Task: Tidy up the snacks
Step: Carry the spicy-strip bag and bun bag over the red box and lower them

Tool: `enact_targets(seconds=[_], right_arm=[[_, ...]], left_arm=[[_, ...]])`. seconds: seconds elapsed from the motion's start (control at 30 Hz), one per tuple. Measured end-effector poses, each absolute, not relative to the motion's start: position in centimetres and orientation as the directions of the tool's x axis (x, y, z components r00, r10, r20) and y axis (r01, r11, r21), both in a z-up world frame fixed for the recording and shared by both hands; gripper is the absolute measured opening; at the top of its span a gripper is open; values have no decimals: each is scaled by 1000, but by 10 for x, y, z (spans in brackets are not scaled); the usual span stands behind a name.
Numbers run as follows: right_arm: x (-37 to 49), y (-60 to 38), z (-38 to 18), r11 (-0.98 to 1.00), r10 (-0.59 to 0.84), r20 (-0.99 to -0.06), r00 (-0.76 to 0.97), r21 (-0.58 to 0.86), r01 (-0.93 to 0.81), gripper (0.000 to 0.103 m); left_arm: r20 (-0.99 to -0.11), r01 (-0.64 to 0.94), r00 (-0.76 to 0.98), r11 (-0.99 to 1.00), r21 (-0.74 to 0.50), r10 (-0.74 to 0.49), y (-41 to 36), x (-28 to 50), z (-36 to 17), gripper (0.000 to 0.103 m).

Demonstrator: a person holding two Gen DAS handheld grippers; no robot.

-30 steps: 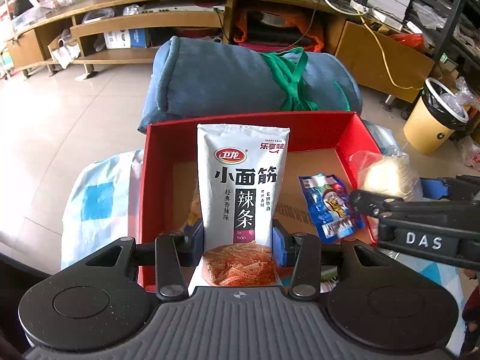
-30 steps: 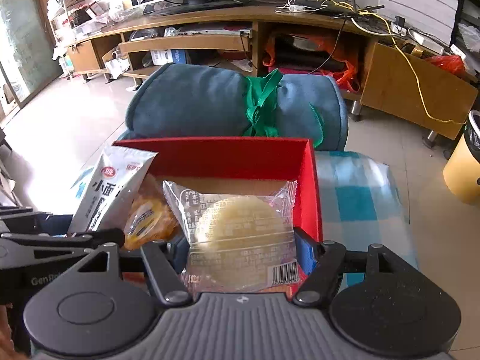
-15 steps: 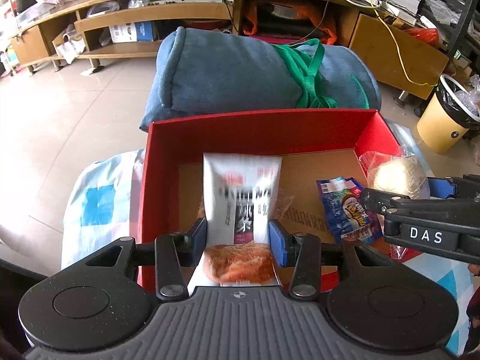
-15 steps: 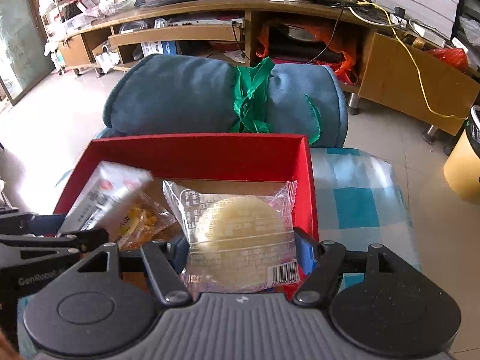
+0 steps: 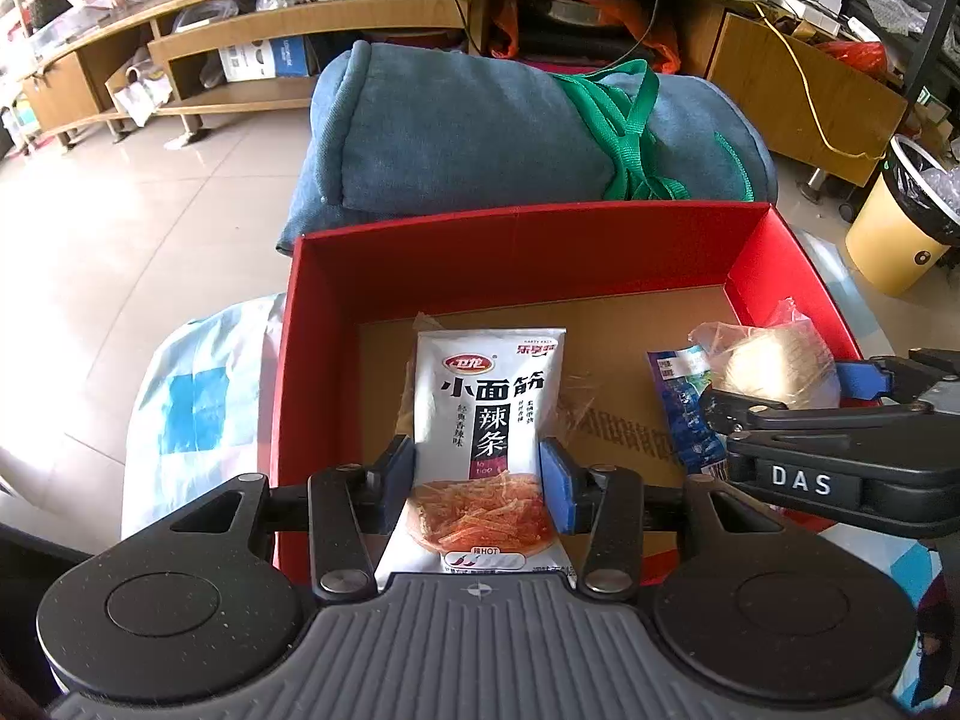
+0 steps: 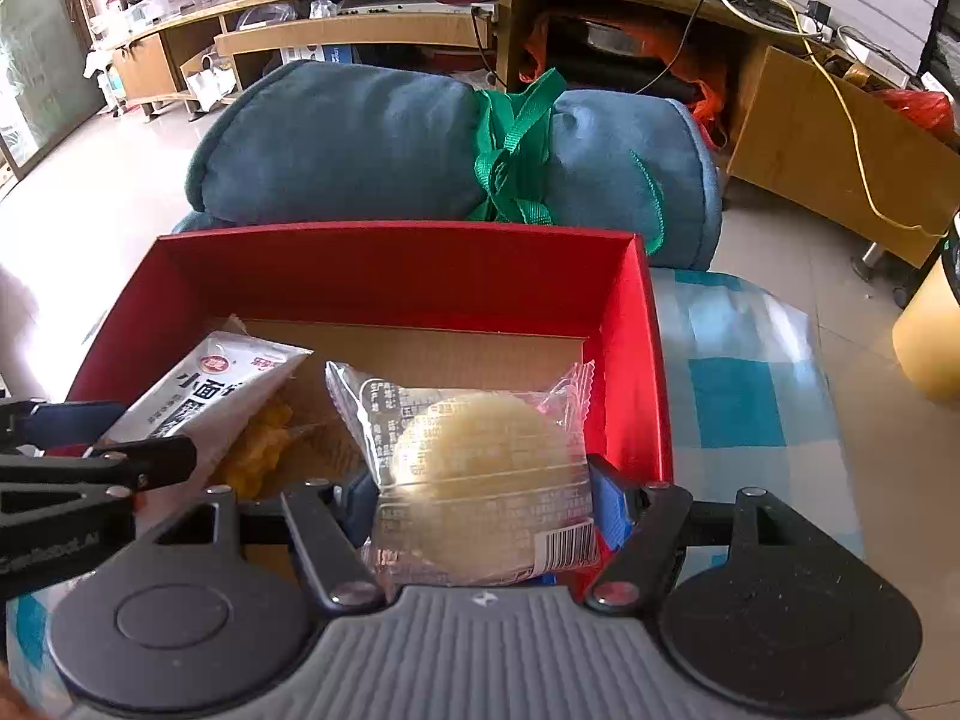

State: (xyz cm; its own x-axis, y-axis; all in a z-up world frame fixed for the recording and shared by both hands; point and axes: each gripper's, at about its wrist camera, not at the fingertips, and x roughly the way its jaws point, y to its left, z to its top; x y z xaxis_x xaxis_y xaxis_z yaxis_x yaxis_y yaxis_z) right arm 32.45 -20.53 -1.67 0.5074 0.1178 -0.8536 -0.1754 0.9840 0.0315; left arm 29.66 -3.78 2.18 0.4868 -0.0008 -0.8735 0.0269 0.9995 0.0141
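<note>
A red box (image 5: pixel 510 258) with a cardboard floor sits open in front of me. My left gripper (image 5: pixel 477 474) holds a white spicy-strip packet (image 5: pixel 489 408) low over the box's left half. Its jaws are opening, and the blue pads still touch the packet's sides. My right gripper (image 6: pixel 486 492) is shut on a round pastry in clear wrap (image 6: pixel 480 450) over the box's right side. A blue snack packet (image 5: pixel 684 408) lies on the box floor. An orange-yellow snack (image 6: pixel 264 444) lies under the white packet (image 6: pixel 210 384).
A rolled blue blanket with a green strap (image 5: pixel 480 138) lies just behind the box. A blue-and-white checked cloth (image 6: pixel 738 396) covers the surface under the box. A yellow bin (image 5: pixel 900 228) stands on the floor to the right, and a wooden cabinet (image 5: pixel 300 18) lines the back.
The white packet has tipped forward and come down into the box. The right gripper has sunk a little towards the box with the pastry.
</note>
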Motion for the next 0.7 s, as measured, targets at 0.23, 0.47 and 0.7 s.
enact_targets(seconds=[0.23,0.47,0.7], right_arm=[[328,-201,-24,983,117,-857,501,27,-184,65],[332,-194,-28,979,114,-853,510,11,-202,66],[335,-185,-30,974,101,-844,527,-24,-225,66]], left_arm=[[-880,23,476,1000,11,-1,-39,300,16,54],[-887,20,461,1000,7,-3,-41,301,10,54],[-891,17,455,1000,9,1,-42,303,7,55]])
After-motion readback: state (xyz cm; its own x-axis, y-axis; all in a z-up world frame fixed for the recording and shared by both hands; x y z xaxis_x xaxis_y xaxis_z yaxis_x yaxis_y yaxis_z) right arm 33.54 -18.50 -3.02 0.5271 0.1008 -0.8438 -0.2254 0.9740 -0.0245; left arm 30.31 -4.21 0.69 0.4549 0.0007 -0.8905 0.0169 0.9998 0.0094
